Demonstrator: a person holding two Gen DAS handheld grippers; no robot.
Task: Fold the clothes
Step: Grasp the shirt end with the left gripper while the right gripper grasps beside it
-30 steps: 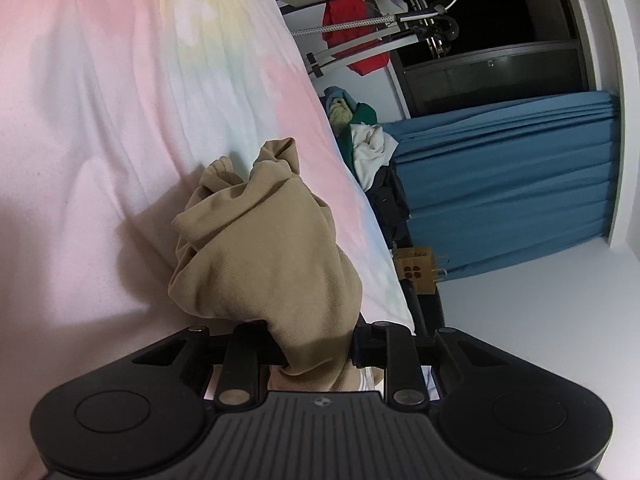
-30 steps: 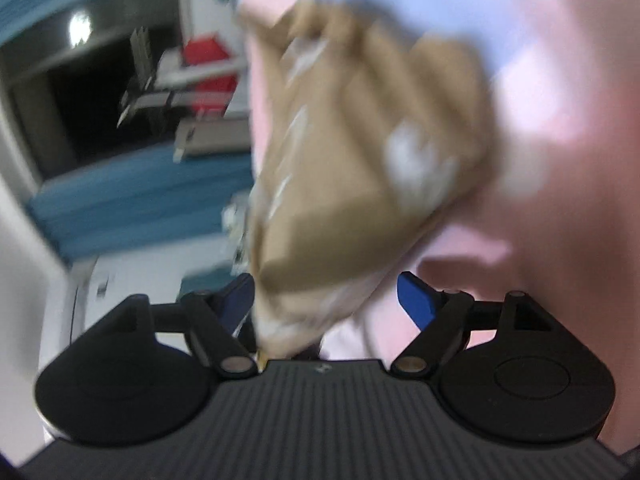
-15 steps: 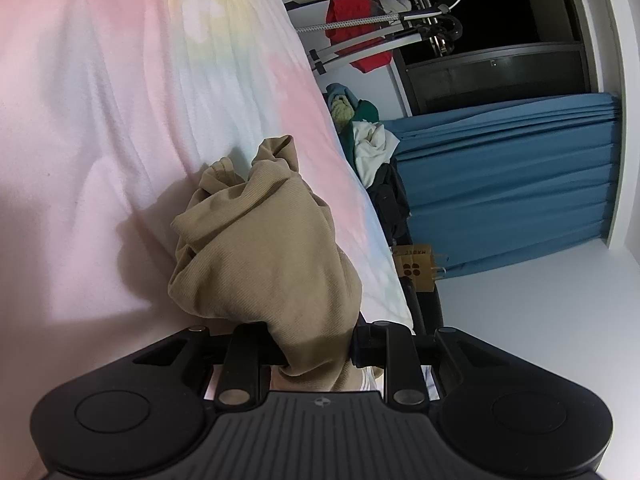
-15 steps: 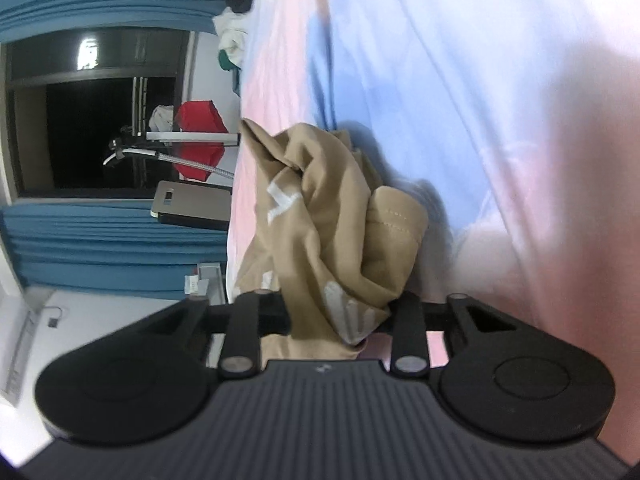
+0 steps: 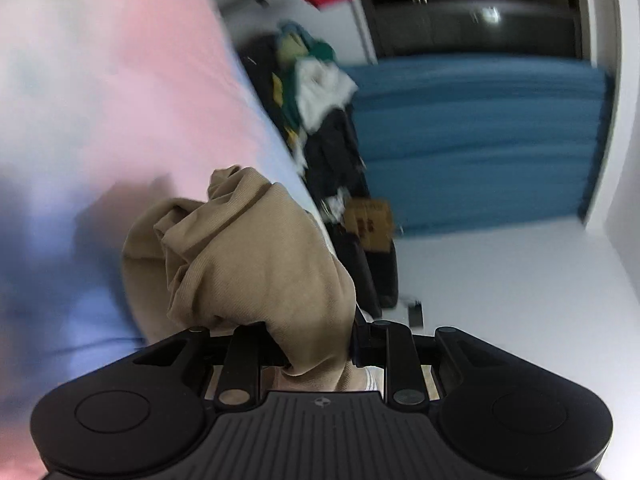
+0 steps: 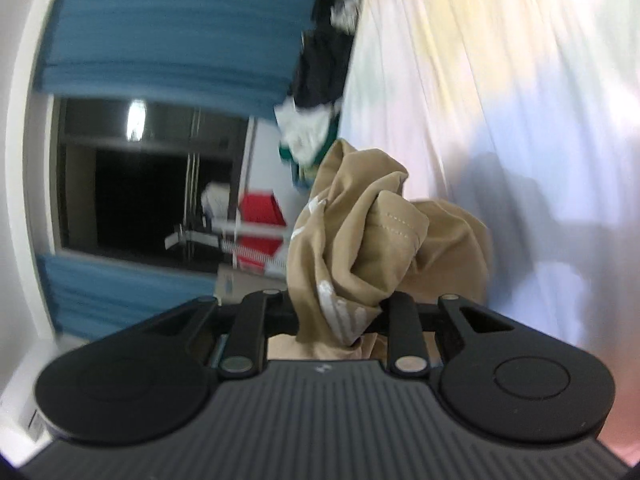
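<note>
A crumpled tan garment hangs bunched over a pastel tie-dye bedsheet. My left gripper is shut on one part of it, the cloth bulging up between the fingers. In the right wrist view the same tan garment, with white print near the grip, is pinched in my right gripper, which is shut on it. Both views are blurred by motion. The fingertips are hidden under the cloth.
A heap of mixed clothes lies at the bed's edge, with dark garments below it. Blue curtains and a dark window stand behind. A red item on a rack and a brown cardboard box are nearby.
Both grippers have swung while keeping hold of the tan garment; the views rotated and blurred. The right gripper, open a second ago, has been shut on the cloth since half a second ago.
</note>
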